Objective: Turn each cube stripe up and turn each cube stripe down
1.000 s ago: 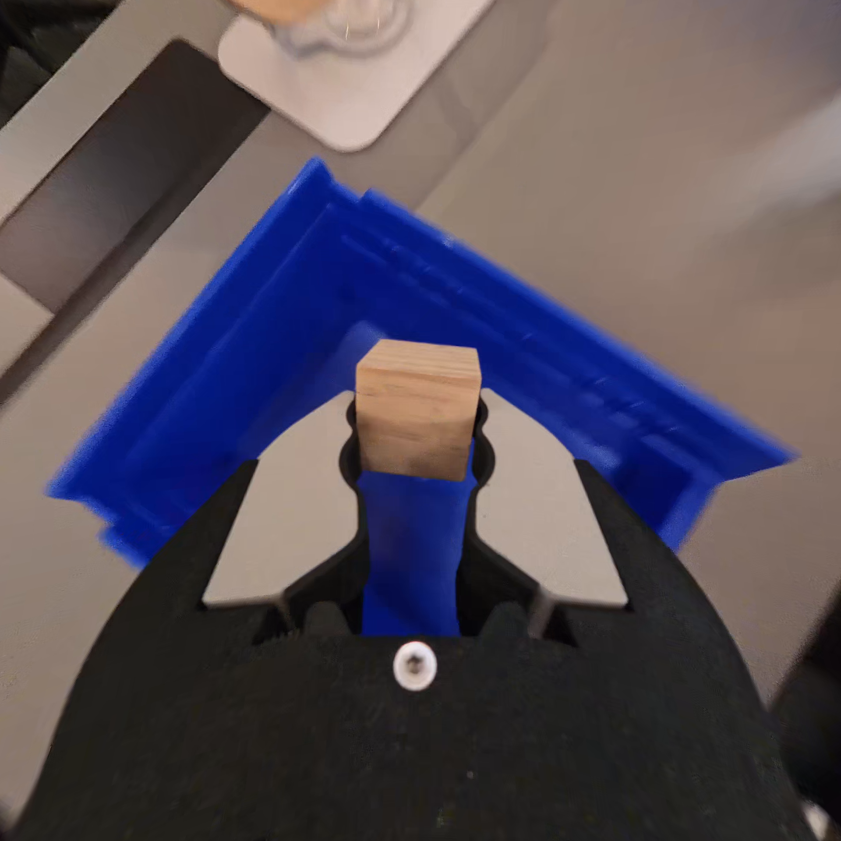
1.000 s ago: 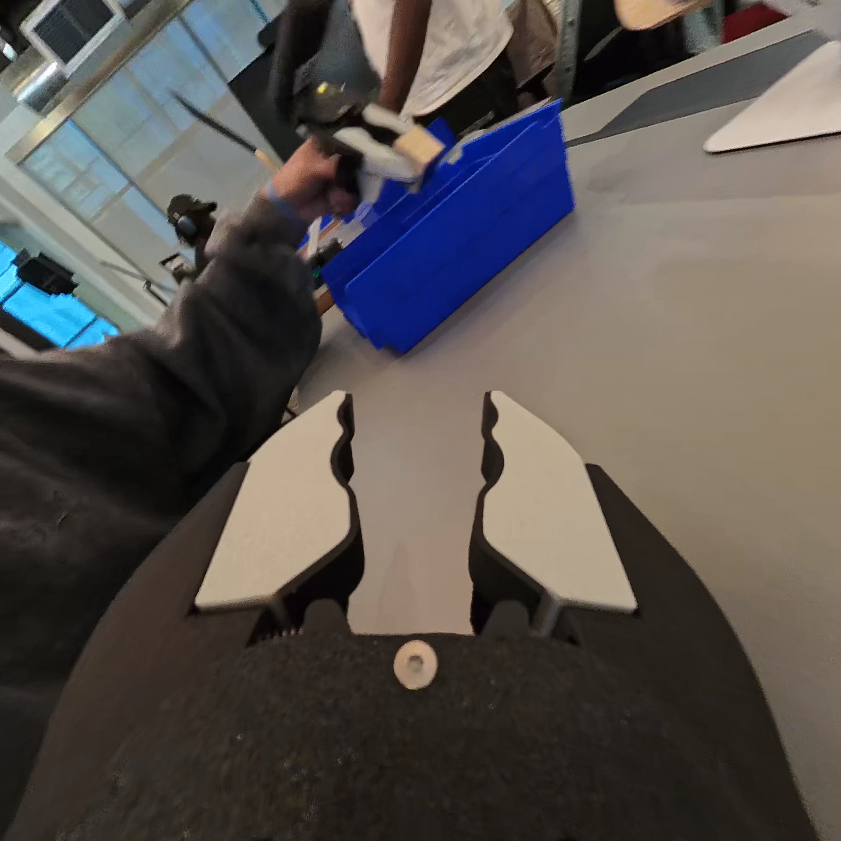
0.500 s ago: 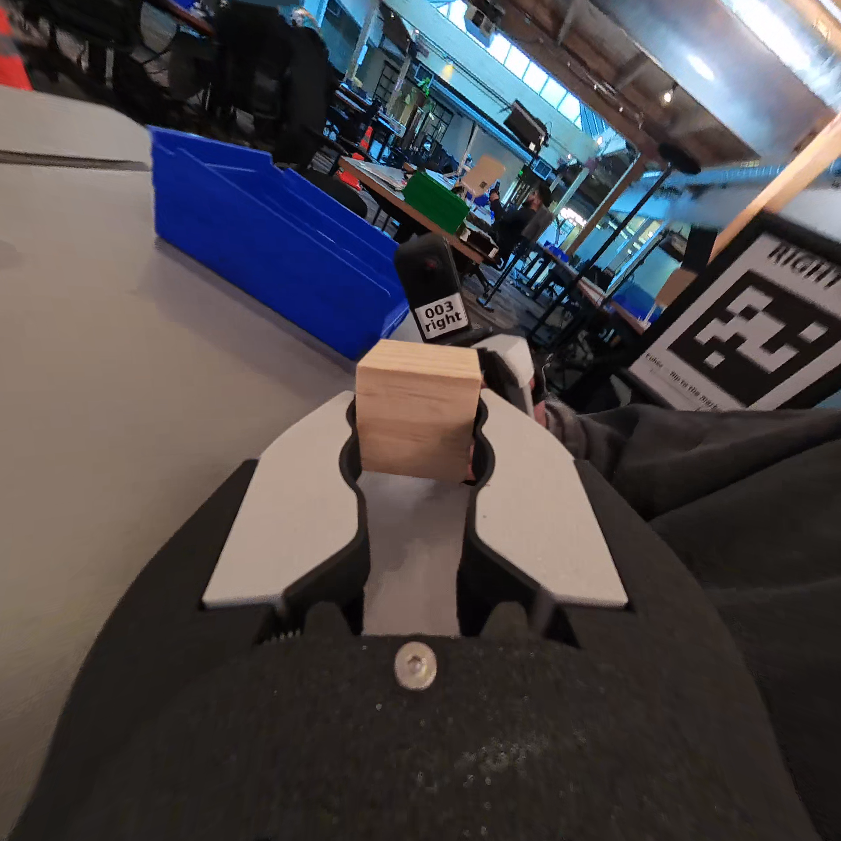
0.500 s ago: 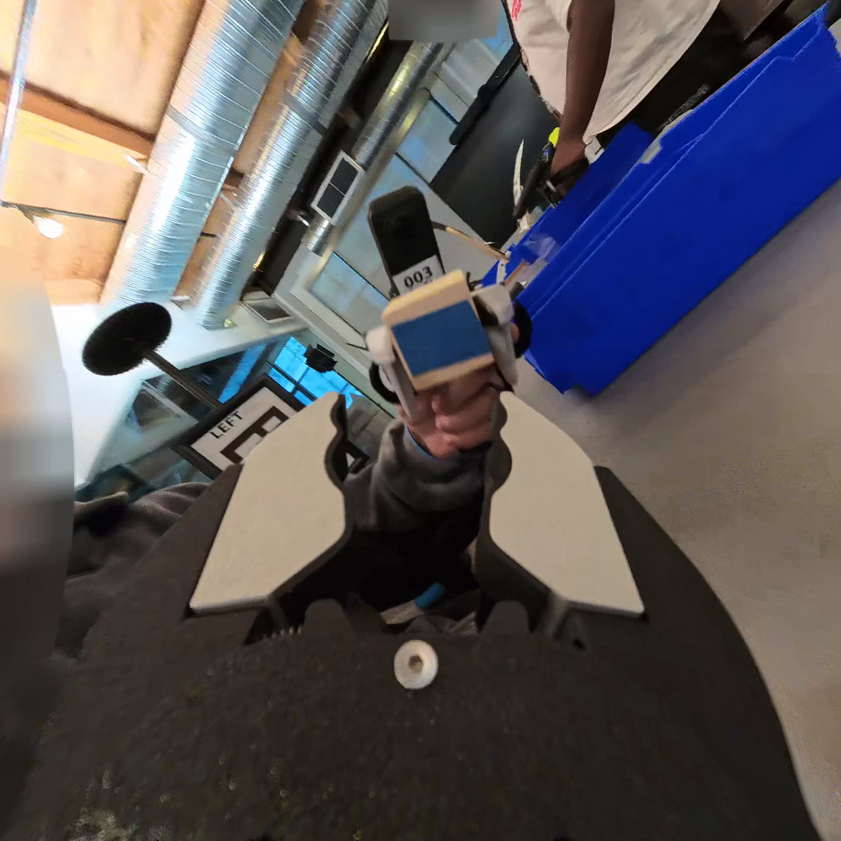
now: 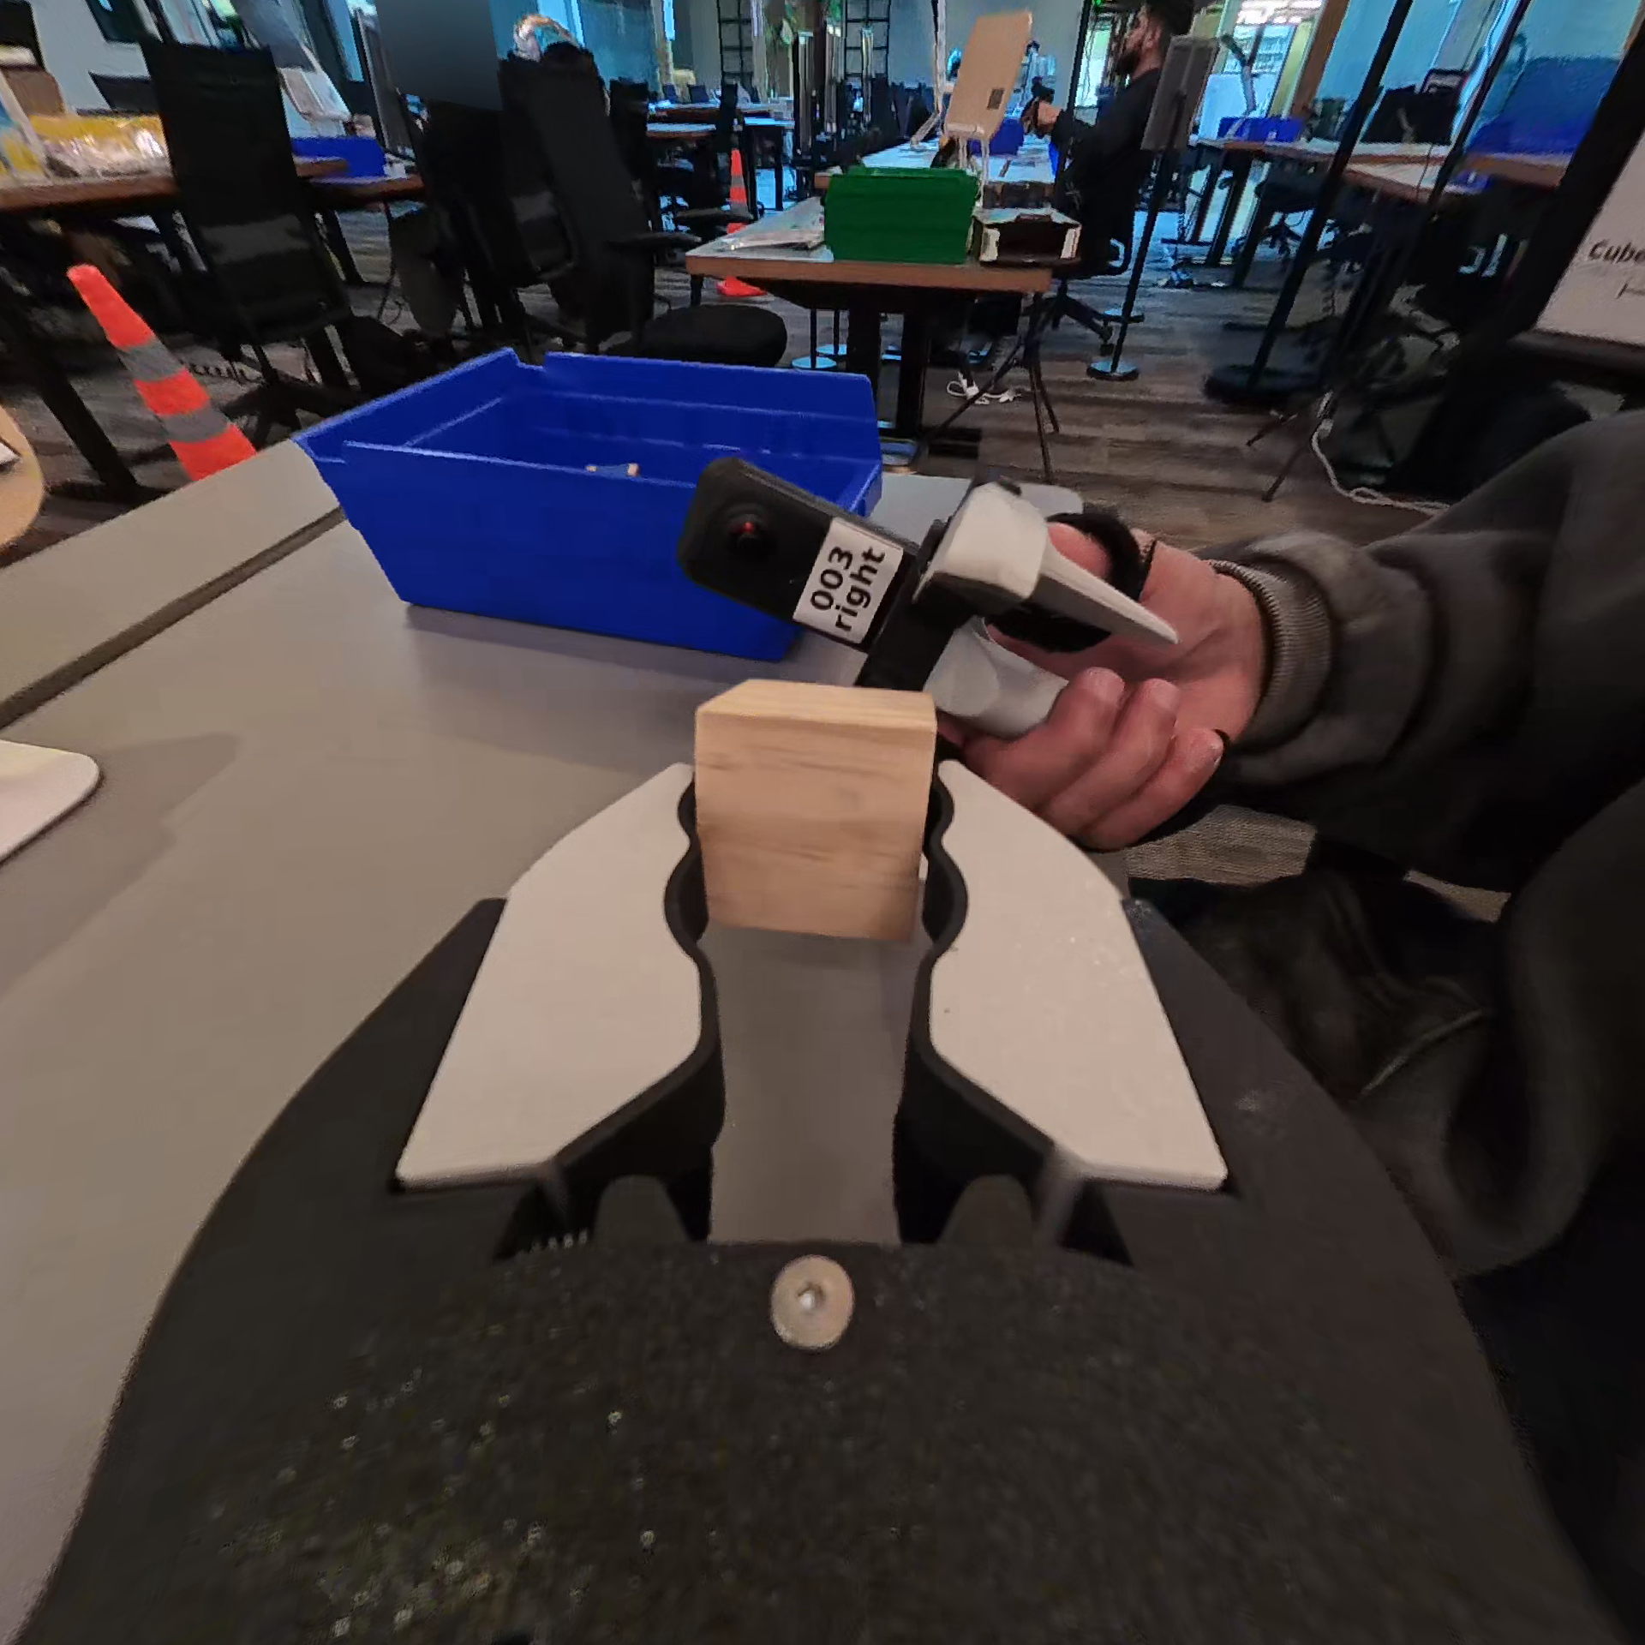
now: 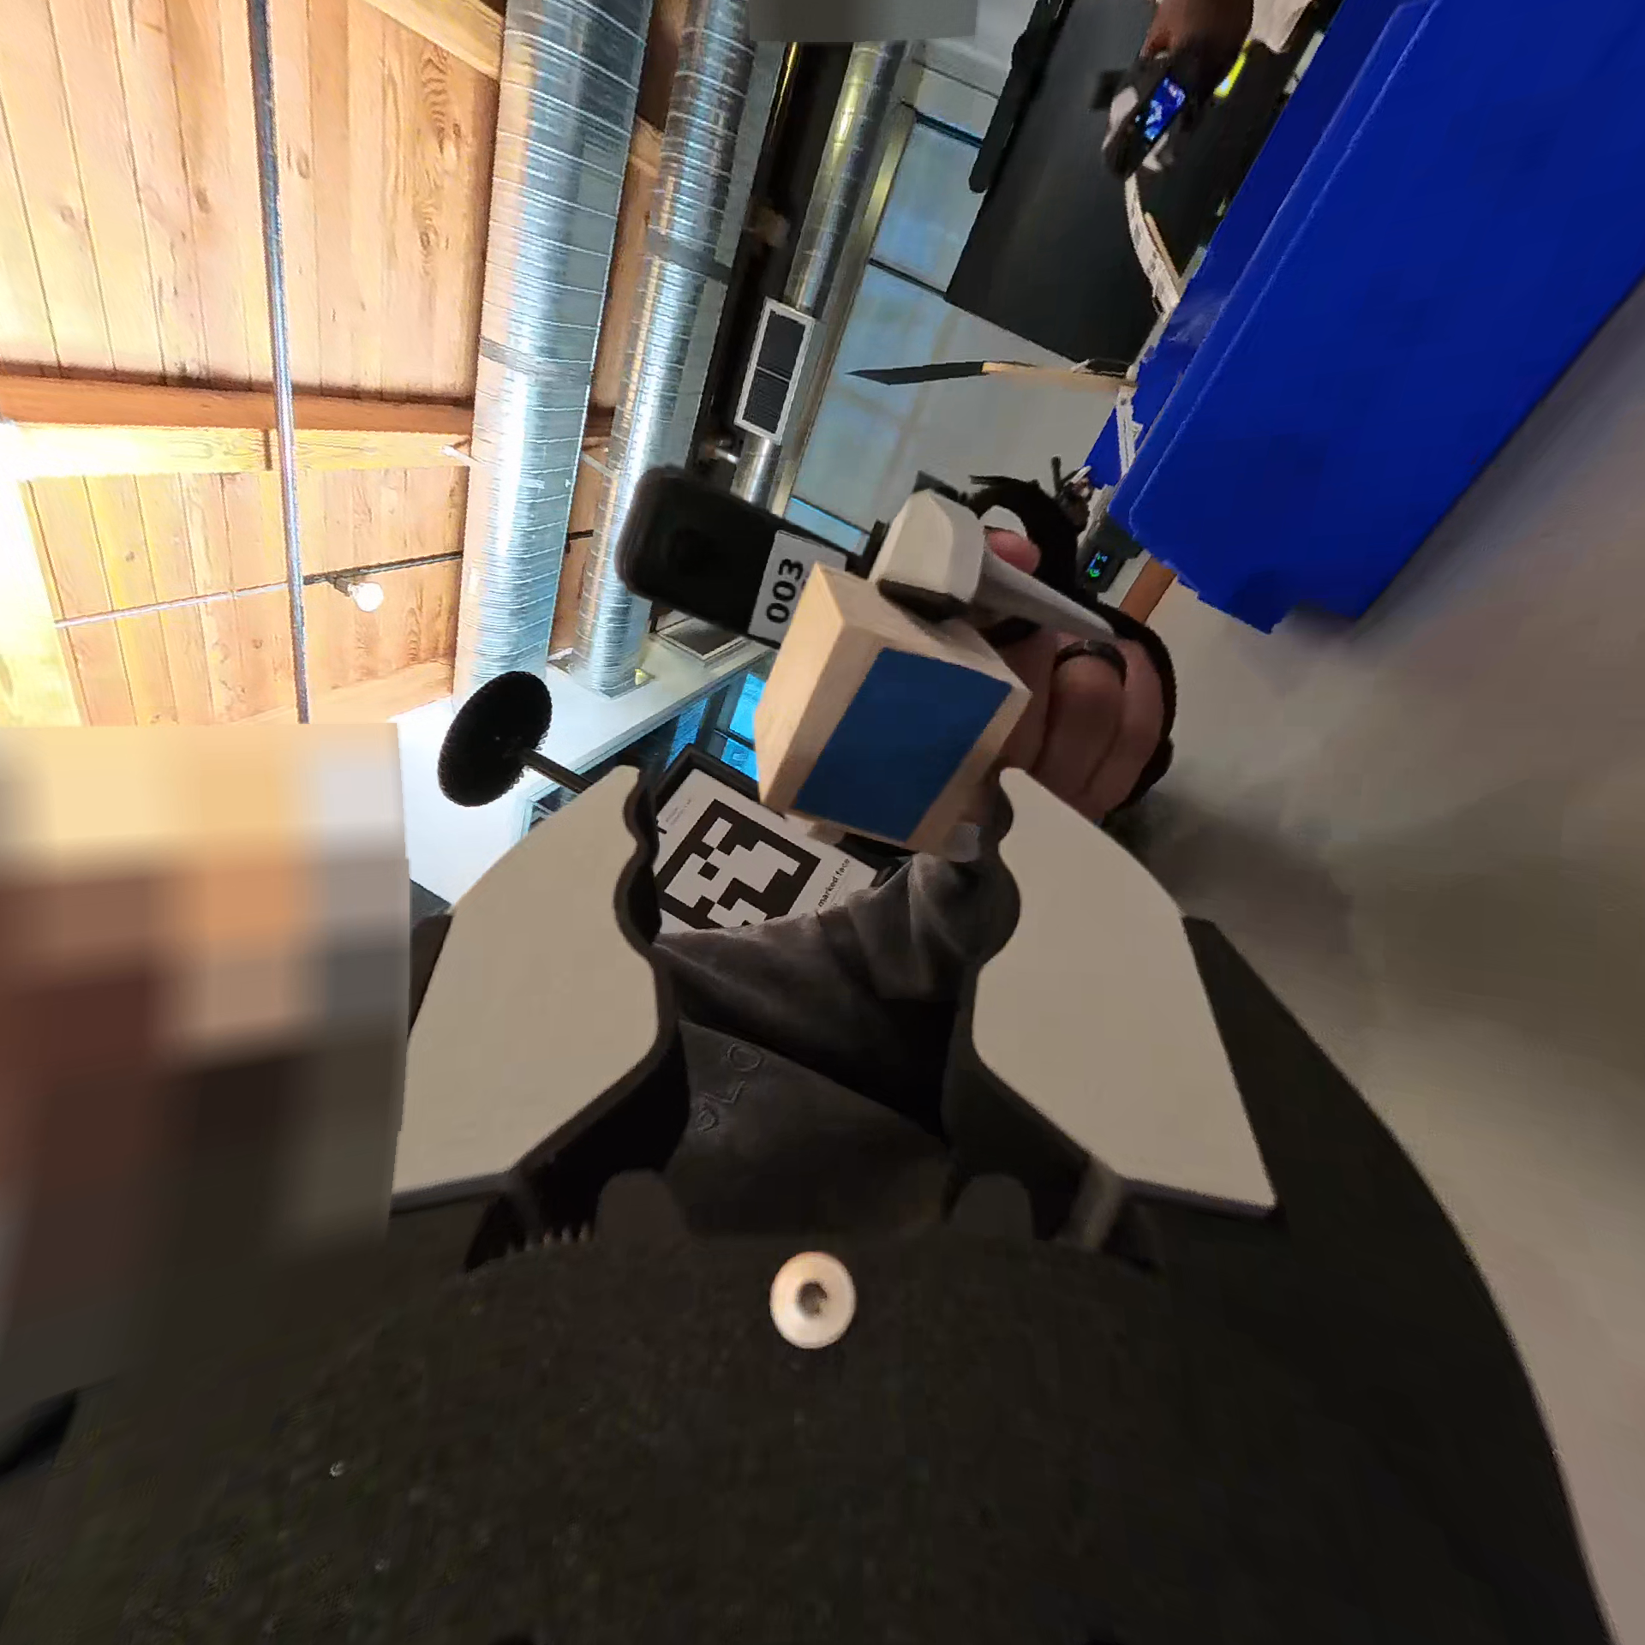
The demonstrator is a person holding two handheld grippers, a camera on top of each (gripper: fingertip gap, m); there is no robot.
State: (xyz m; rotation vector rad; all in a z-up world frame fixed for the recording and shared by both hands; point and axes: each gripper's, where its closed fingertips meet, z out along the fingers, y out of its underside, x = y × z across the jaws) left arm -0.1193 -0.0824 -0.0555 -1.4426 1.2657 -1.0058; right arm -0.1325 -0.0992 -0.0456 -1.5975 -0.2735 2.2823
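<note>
Left tongs (image 5: 814,832) around cube (image 5: 812,806)

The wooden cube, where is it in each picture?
Left wrist view: the wooden cube sits mid-frame, pinched in the left claw.
Right wrist view: it is above centre, blue face showing.
Shared landmark: the blue bin.

A large open workroom lay behind: rows of black office chairs (image 5: 240,205) at wooden-topped desks (image 5: 877,267), an orange traffic cone (image 5: 156,374) on dark carpet. Overhead ran a wooden plank ceiling (image 6: 178,267) and shiny silver ducts (image 6: 552,311).
</note>
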